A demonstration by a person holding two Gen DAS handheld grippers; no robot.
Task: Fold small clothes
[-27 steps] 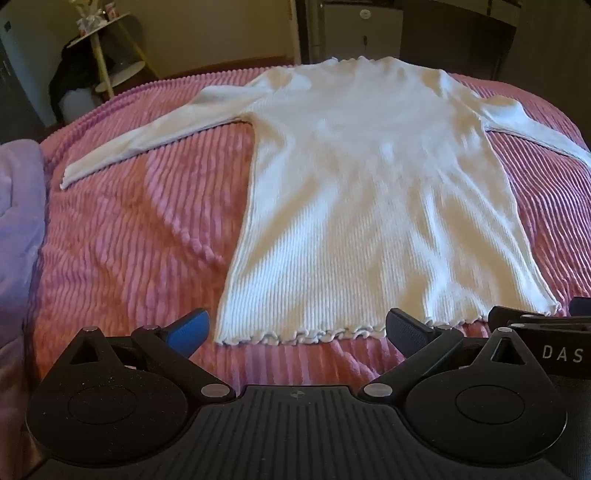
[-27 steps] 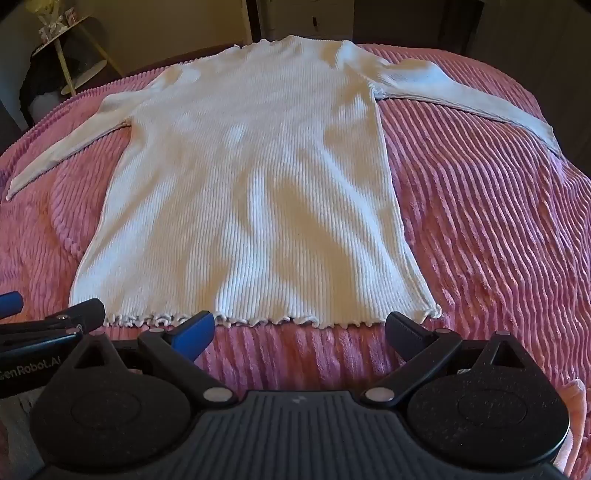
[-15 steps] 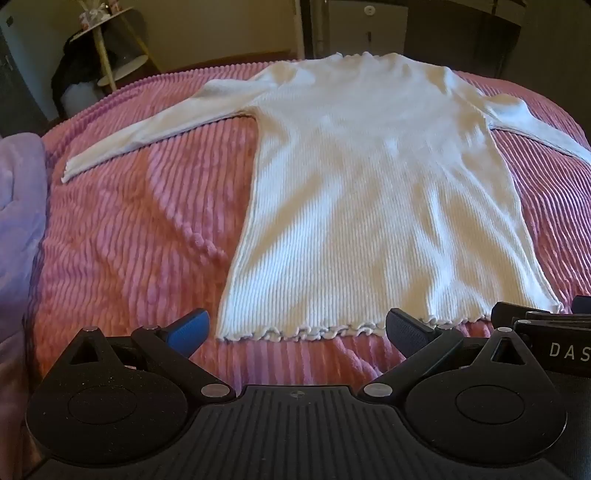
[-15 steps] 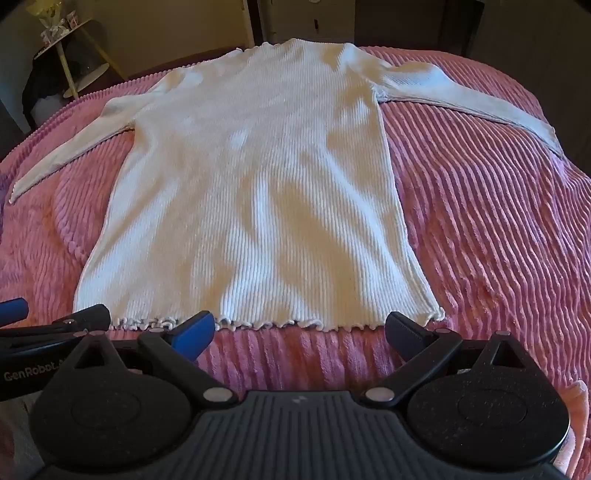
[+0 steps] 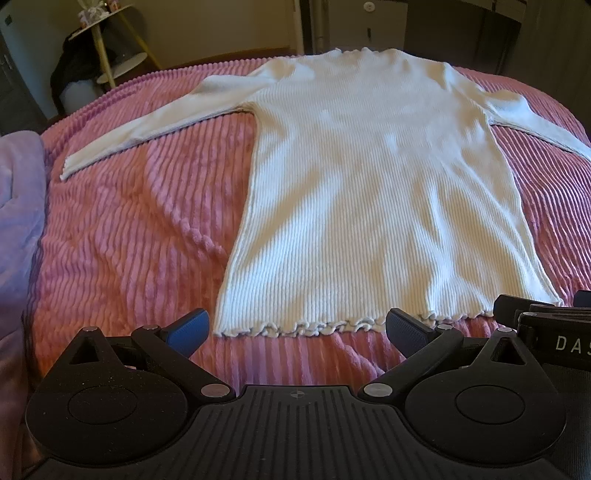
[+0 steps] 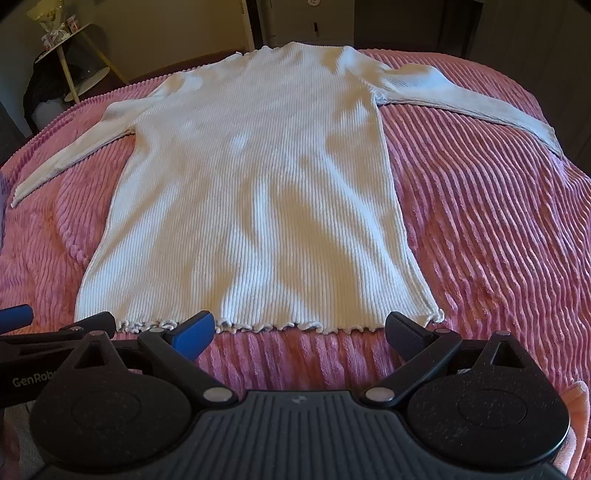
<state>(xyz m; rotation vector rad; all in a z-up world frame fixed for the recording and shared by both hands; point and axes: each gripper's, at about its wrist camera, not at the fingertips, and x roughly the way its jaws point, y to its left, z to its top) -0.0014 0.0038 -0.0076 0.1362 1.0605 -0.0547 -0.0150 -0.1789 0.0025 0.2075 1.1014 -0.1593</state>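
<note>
A white ribbed long-sleeved top lies flat on a pink ribbed bedspread, neck far, frilled hem near, both sleeves spread out sideways. My left gripper hovers open just short of the hem's left half, nothing between its fingers. My right gripper hovers open just short of the hem's right half, also empty. Each gripper shows at the edge of the other's view: the right one and the left one.
A lilac blanket lies along the bed's left edge. Beyond the far left corner stands a small shelf with yellow legs and dark clothing under it. Pale cabinets line the far wall. A pink cloth sits at the near right.
Both views have slid slightly, so the top sits a little lower in the frames; both grippers stay open and empty at the hem.
</note>
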